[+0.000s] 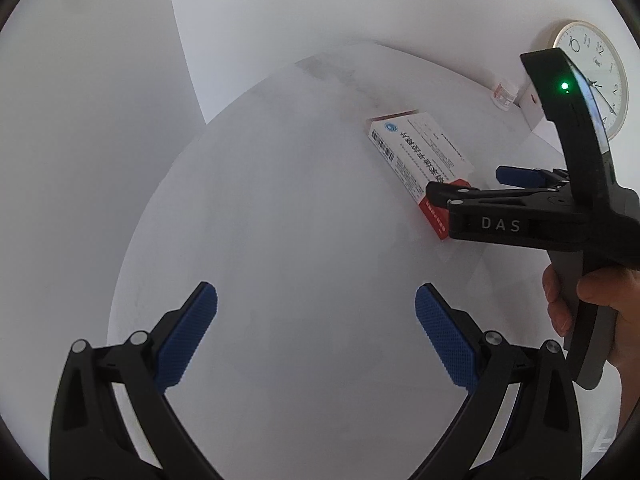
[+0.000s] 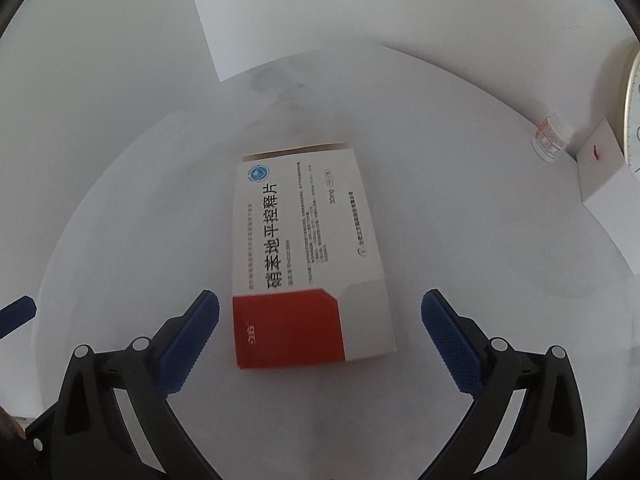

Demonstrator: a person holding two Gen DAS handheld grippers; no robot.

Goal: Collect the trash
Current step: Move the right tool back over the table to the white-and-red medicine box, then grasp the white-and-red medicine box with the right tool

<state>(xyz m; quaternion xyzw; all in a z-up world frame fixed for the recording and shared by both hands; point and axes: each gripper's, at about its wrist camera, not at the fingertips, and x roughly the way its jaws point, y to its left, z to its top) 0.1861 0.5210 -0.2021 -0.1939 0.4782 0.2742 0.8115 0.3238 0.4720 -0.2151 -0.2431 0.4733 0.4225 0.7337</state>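
One medicine box (image 2: 308, 256), white with a red end, lies flat on the white table (image 2: 460, 280), its red end reaching in between the spread blue fingers of the right gripper (image 2: 320, 332) without touching them. The left gripper (image 1: 316, 332) is likewise spread wide over bare table, the box at its two o'clock. Farther out, at two o'clock, stand one small bottle (image 2: 550, 140), one white card (image 2: 604, 176) and one clock (image 1: 596, 76).

A plain home corner: white table (image 2: 460, 240), wall clock (image 1: 596, 76), medicine box (image 2: 308, 256), small pill bottle (image 2: 550, 140).
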